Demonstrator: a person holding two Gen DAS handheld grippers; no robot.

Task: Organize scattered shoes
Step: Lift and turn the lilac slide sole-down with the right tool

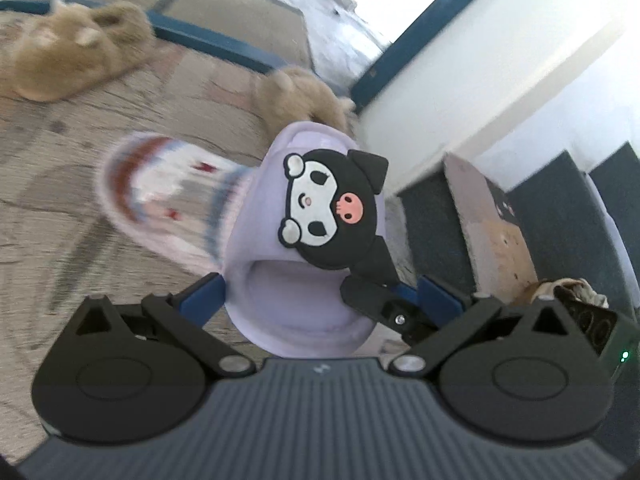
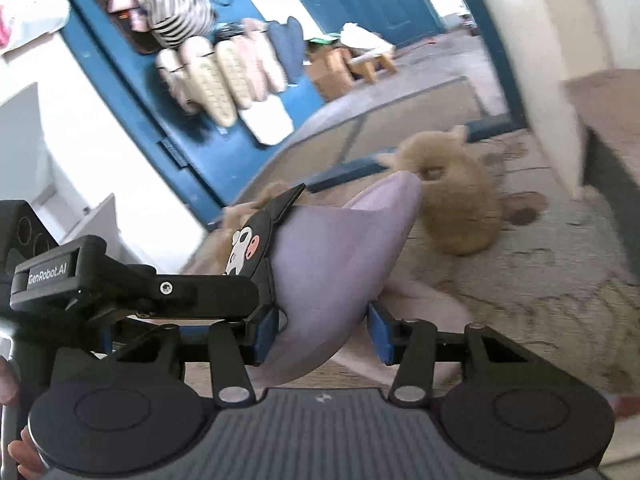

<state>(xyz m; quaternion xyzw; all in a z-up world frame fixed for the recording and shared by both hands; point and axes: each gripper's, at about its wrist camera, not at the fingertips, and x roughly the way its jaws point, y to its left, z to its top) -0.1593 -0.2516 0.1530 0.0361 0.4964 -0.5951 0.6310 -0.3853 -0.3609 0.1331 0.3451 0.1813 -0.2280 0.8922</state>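
Observation:
A lilac slipper [image 1: 296, 264] with a black-and-white cartoon patch is held off the floor. My left gripper [image 1: 320, 296] is shut on its heel end. My right gripper [image 2: 324, 332] is shut on the same slipper [image 2: 336, 260], gripping its side; the other gripper's black finger shows beside the patch. Below it lies a white slipper with red and blue stripes [image 1: 160, 196]. Two tan fluffy slippers [image 1: 76, 52] [image 1: 304, 96] lie on the floor; one also shows in the right wrist view [image 2: 452, 196].
Dark carpeted stairs [image 1: 560, 216] with a cardboard sheet rise at right, next to a white wall [image 1: 460, 92]. A blue door [image 2: 168, 128] carries a hanging organizer with several slippers [image 2: 224, 76]. A small wooden stool [image 2: 372, 60] stands farther back.

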